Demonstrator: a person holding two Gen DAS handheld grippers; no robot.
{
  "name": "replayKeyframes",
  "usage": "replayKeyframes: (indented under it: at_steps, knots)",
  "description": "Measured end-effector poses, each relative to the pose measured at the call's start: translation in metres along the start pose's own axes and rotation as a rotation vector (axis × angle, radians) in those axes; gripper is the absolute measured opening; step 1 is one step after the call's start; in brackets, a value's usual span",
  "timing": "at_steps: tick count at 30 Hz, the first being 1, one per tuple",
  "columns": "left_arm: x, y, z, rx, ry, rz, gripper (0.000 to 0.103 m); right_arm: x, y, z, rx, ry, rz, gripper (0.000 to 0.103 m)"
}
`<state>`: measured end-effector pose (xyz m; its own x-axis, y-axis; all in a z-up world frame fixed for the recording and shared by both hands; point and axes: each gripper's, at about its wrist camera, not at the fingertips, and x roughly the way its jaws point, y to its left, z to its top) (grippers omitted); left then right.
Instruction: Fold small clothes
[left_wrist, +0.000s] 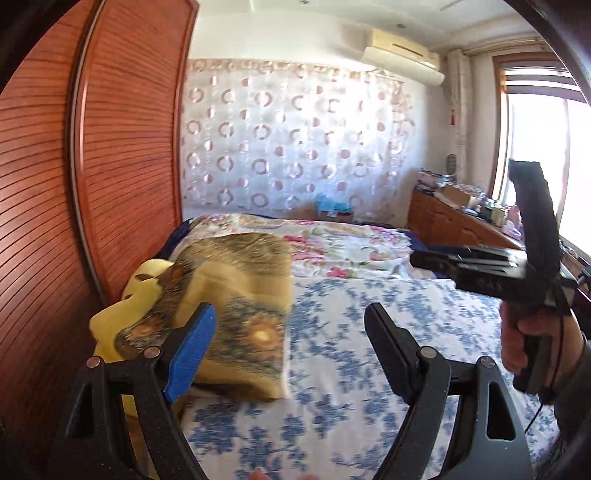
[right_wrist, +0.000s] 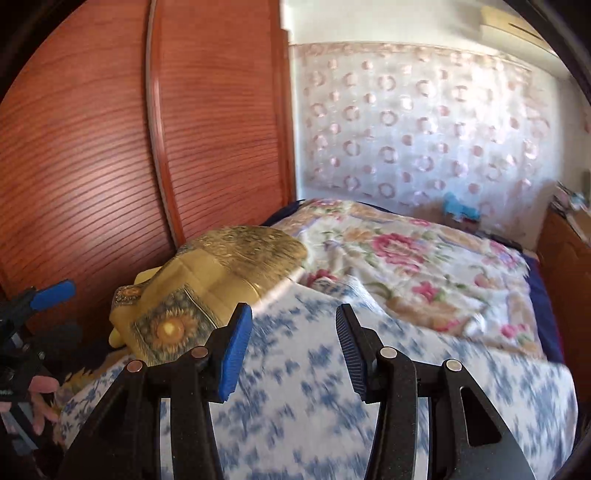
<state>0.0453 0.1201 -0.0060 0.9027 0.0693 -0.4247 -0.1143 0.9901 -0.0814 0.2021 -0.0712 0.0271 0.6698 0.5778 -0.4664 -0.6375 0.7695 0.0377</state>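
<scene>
While both tools are up off the bed (left_wrist: 369, 350), nothing is being handled. The left gripper (left_wrist: 291, 350) has its jaws spread wide with nothing between them; the right gripper (right_wrist: 293, 354) is likewise apart and empty. In the left wrist view the right gripper shows again at the right edge, raised above the bed in the person's hand (left_wrist: 524, 343).

The only garment I can pick out is the yellow patterned cloth (left_wrist: 236, 295), lying at the left edge of the bed against the wooden wardrobe (left_wrist: 122, 147). In the right wrist view the same cloth (right_wrist: 207, 291) looks layered, with straight edges and a squared near corner, so my guess is it's at least partly folded, maybe finished and parked. Can't confirm the fold count from here. A plain yellow piece (left_wrist: 144, 284) sticks out beside it on the wardrobe side; whether it's a separate item or part of the same one is unclear.

The blue-flowered sheet in front of the jaws has no garment laid out on it. The pink-flowered quilt (right_wrist: 406, 266) covers the far end.

Status guess: one piece done or nearly done, no piece in hand. What's left depends on stock outside the views.
</scene>
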Motion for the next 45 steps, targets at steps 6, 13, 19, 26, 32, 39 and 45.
replayKeyframes:
  at_steps: [6,13,19,26,32,39,45]
  knots:
    - [-0.007,-0.037,0.006,0.040,-0.012,-0.050,0.083,-0.070,0.002,-0.026,0.030,-0.043,-0.081,0.056]
    - [-0.017,-0.070,0.013,0.065,-0.013,-0.081,0.083,-0.140,0.012,-0.045,0.055,-0.107,-0.140,0.072]
    - [-0.027,-0.095,0.020,0.095,-0.021,-0.074,0.083,-0.176,0.026,-0.059,0.075,-0.152,-0.216,0.084]
    - [-0.034,-0.113,0.027,0.114,-0.025,-0.074,0.083,-0.206,0.034,-0.076,0.120,-0.181,-0.292,0.084]
    - [-0.041,-0.125,0.028,0.124,-0.030,-0.096,0.083,-0.211,0.042,-0.076,0.145,-0.191,-0.347,0.084]
    - [-0.040,-0.128,0.028,0.135,-0.024,-0.084,0.083,-0.204,0.051,-0.076,0.156,-0.194,-0.369,0.084]
    - [-0.041,-0.130,0.026,0.133,-0.029,-0.081,0.083,-0.202,0.051,-0.076,0.171,-0.192,-0.364,0.084]
